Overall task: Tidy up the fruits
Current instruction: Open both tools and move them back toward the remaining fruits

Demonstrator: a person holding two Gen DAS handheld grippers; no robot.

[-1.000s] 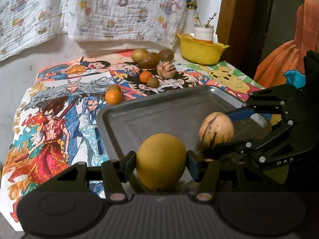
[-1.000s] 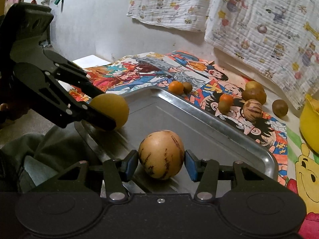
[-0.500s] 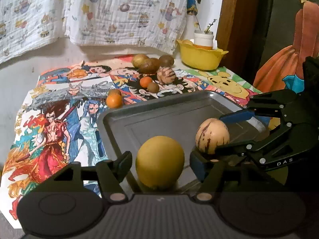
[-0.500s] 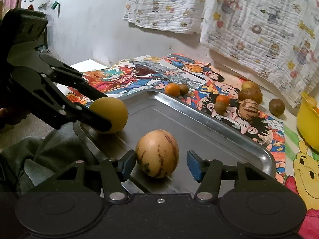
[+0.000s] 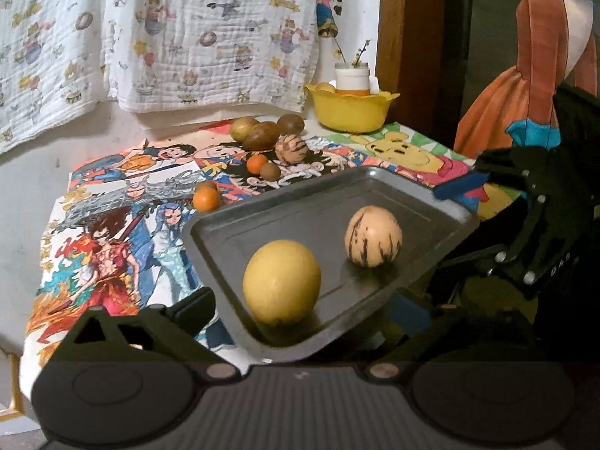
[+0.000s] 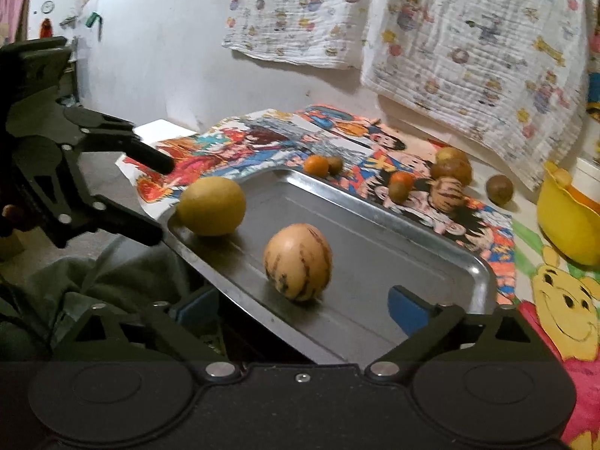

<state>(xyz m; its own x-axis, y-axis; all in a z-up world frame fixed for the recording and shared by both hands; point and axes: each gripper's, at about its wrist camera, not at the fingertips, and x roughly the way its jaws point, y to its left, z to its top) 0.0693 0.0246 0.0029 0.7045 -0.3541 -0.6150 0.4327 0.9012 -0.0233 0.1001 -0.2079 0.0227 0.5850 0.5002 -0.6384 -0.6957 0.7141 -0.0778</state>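
Left hand-held gripper (image 5: 300,311): standing wide open, gripping nothing
Right hand-held gripper (image 6: 300,303): gaping wide, empty
Yellow fruit (image 5: 281,282): sitting in metal tray (image 5: 397,195)
Striped fruit (image 6: 297,261): resting beside it

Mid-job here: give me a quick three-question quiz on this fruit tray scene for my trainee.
1. True or false: the left gripper is shut on the yellow fruit.
2. How many fruits lie inside the metal tray?
A. one
B. two
C. four
3. Fill in: the striped fruit in the tray sits in front of the ____ gripper.

Key:
1. False; its jaws are spread wide and the fruit rests free in the tray.
2. B, the yellow fruit and the striped fruit.
3. Right; it is open too.
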